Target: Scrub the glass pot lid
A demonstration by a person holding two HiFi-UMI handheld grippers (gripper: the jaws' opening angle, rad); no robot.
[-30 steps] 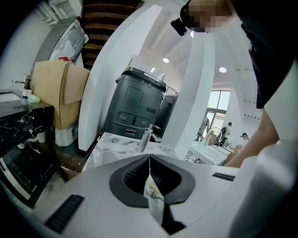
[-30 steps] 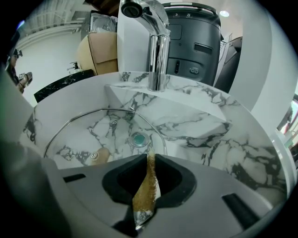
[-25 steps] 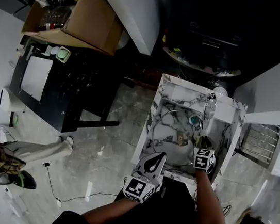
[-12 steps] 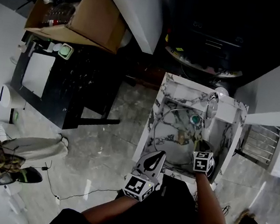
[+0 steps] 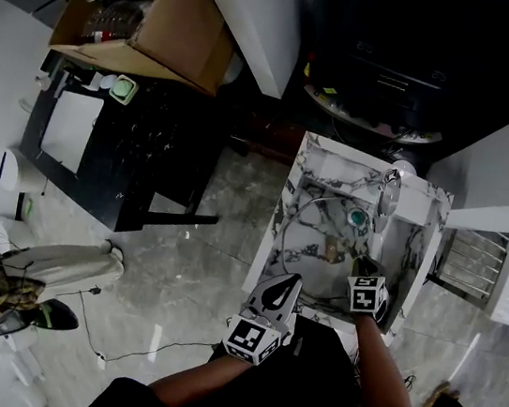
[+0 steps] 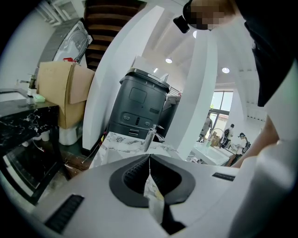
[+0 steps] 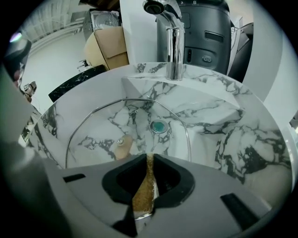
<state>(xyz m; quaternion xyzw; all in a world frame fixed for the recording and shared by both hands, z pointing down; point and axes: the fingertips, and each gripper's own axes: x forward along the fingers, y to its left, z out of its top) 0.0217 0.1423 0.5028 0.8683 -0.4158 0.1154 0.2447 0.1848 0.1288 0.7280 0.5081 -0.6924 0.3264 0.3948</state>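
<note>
**White Marble, Dark Veins, a Gold-Brown Pad**

Between the right gripper's pale grey, black-lined fingers sat a speckled gold-brown scouring pad. Beyond the fingertips the sink was white marble veined grey-black. The glass lid was clear and silver-rimmed, its knob tan. The drain was teal and the faucet chrome. The left gripper matched in grey and black.

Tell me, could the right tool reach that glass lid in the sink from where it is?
Probably yes. The right tool, shut on a brown pad, hangs over the glass lid lying in the sink. Nothing stands between them; the tap is off at the far side.
</note>
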